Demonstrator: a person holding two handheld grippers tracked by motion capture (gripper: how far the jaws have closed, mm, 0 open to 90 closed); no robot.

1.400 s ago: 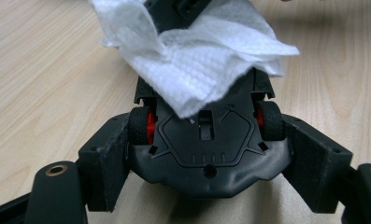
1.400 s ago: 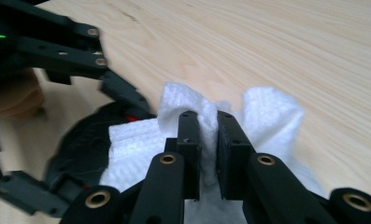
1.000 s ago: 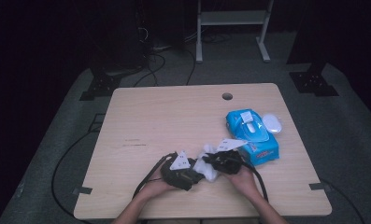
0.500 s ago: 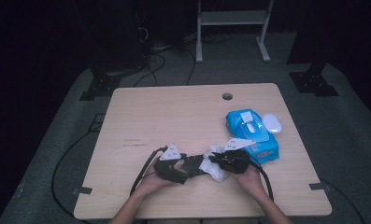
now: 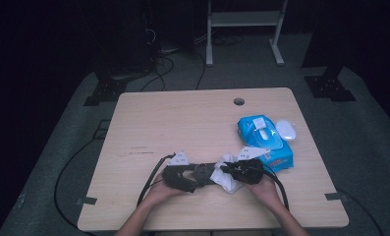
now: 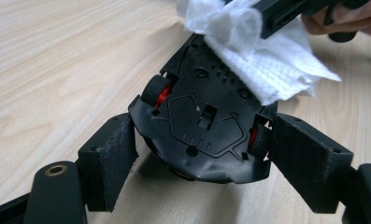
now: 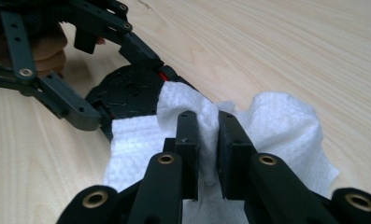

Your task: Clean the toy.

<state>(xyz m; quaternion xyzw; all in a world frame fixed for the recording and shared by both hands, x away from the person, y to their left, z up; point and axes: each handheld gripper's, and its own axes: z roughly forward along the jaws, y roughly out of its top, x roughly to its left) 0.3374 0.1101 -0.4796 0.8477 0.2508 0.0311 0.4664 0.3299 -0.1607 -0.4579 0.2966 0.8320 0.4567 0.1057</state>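
A black computer mouse (image 6: 206, 126) is held underside up, tilted above the table, and my left gripper (image 6: 204, 133) is shut on its two sides. Its jaws have just been closing, with the mouse between them. A crumpled white wipe (image 7: 276, 126) is pinched in my right gripper (image 7: 207, 140), which is shut on it. The wipe (image 6: 262, 60) lies against the far end of the mouse's underside. In the high view both grippers meet near the table's front edge: the left gripper (image 5: 202, 173), the wipe (image 5: 228, 179) and the right gripper (image 5: 228, 169).
A blue pack of wipes (image 5: 264, 142) with its lid open lies right of the hands, and a white oval object (image 5: 286, 129) sits beside it. The wooden table (image 5: 182, 123) has a cable hole (image 5: 238, 102) near its far edge. Cables trail off the front.
Both hands have shifted slightly left along the front of the table. The wipe has stayed on the mouse, and each gripper has kept its hold.
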